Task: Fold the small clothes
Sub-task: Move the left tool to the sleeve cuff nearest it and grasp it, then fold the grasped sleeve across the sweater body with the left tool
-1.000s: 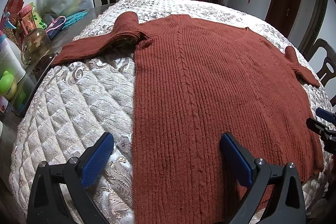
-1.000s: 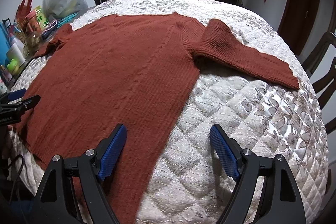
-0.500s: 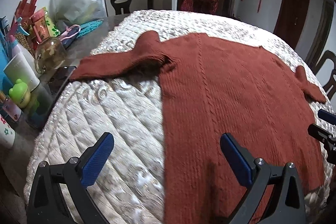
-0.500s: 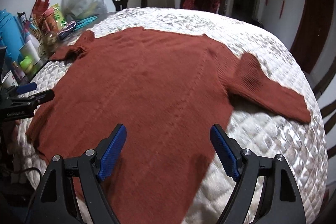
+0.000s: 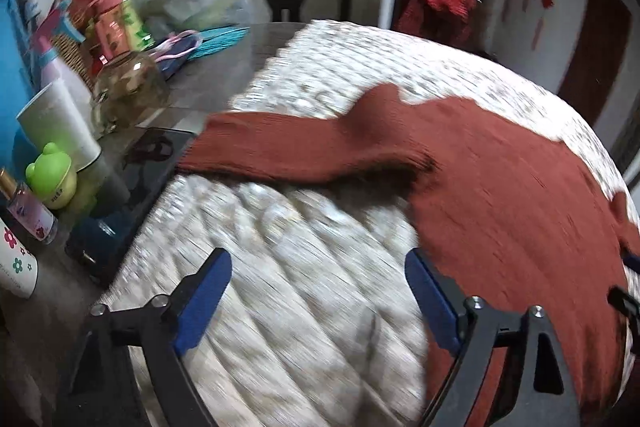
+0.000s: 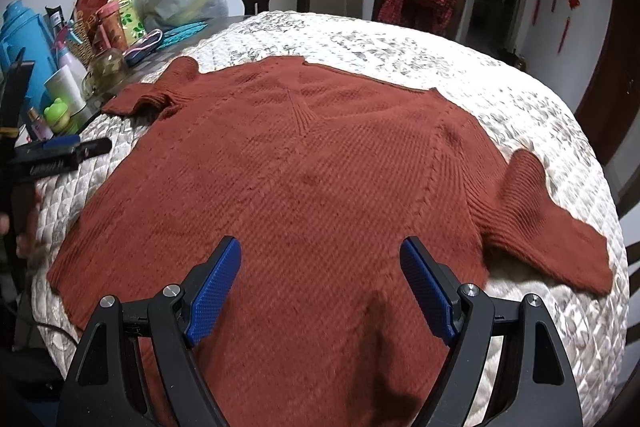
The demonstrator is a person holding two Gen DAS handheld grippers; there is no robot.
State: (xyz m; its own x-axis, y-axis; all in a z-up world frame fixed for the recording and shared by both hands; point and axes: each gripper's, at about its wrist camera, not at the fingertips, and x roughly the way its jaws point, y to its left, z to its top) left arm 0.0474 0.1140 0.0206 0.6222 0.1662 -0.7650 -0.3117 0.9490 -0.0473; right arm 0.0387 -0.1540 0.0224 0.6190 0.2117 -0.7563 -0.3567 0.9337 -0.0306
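Hovering over the quilt (image 5: pixel 280 267), your left gripper (image 5: pixel 318 297) is closing on nothing; your right gripper (image 6: pixel 320 287) gapes wide, empty, above the rust sweater (image 6: pixel 320 167) lying flat beyond, sleeves spread.

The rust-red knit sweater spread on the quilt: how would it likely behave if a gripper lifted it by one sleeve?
The sweater is probably floppy: its sleeve lies limp, creased at the shoulder. The thick ribbed knit suggests some weight, so the body would likely sag and drag across the quilt.
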